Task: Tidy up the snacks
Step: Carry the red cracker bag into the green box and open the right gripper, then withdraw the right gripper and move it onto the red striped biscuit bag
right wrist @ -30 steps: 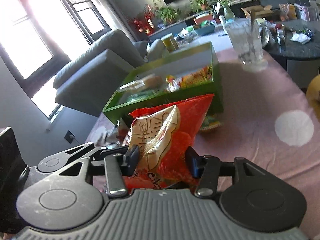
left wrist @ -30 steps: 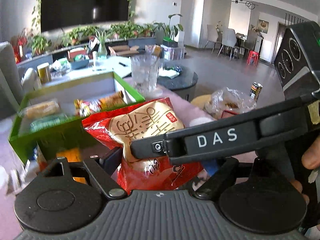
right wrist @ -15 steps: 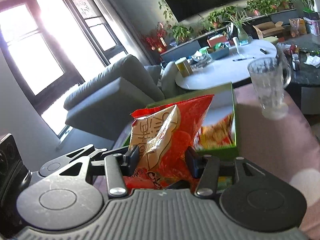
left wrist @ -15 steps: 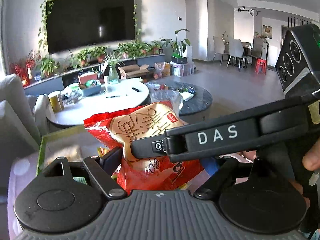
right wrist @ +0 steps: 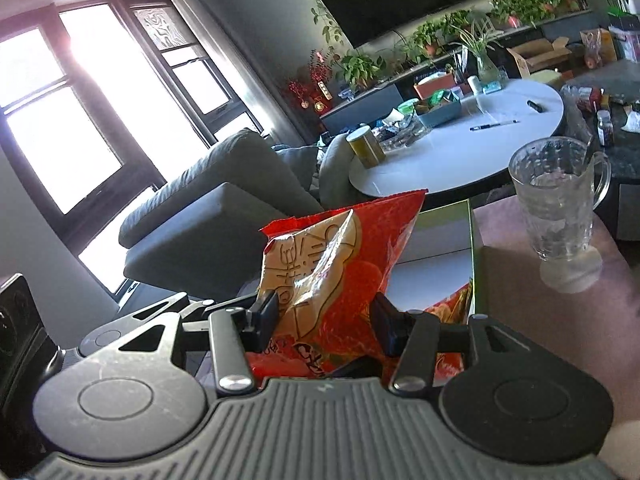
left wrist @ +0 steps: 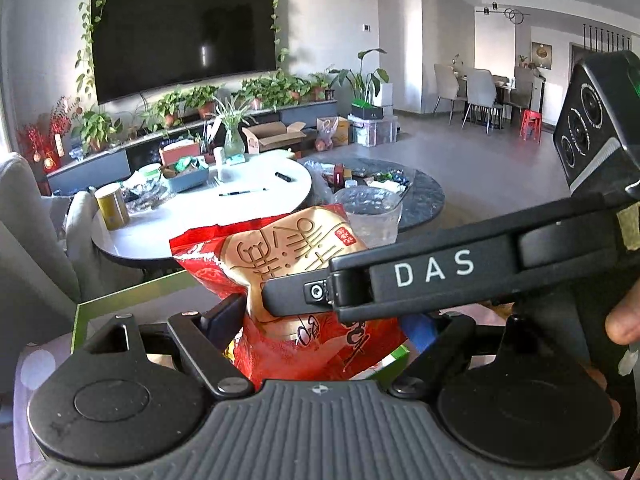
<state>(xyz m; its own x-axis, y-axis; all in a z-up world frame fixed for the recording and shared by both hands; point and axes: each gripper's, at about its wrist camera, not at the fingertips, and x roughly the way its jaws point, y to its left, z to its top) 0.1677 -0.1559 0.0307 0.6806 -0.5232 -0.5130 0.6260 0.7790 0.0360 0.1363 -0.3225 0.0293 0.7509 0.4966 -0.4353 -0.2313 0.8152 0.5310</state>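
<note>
Right gripper (right wrist: 324, 320) pinches a red bag (right wrist: 340, 276) above the green box (right wrist: 472, 240); left gripper (left wrist: 320, 320) is spread around it — crinkly film could slip, toppling the glass (right wrist: 560, 208).

In the left wrist view the black arm of the right gripper (left wrist: 400, 280), marked DAS, crosses the crinkled red snack bag (left wrist: 280, 264) and hides the bag's right half and the left gripper's right finger; the green-rimmed cardboard box (left wrist: 120, 300) shows only a corner, its contents hidden; the clear glass mug (left wrist: 372, 216) is half covered by the bag; in the right wrist view the bag's lower edge drops behind the gripper body.
</note>
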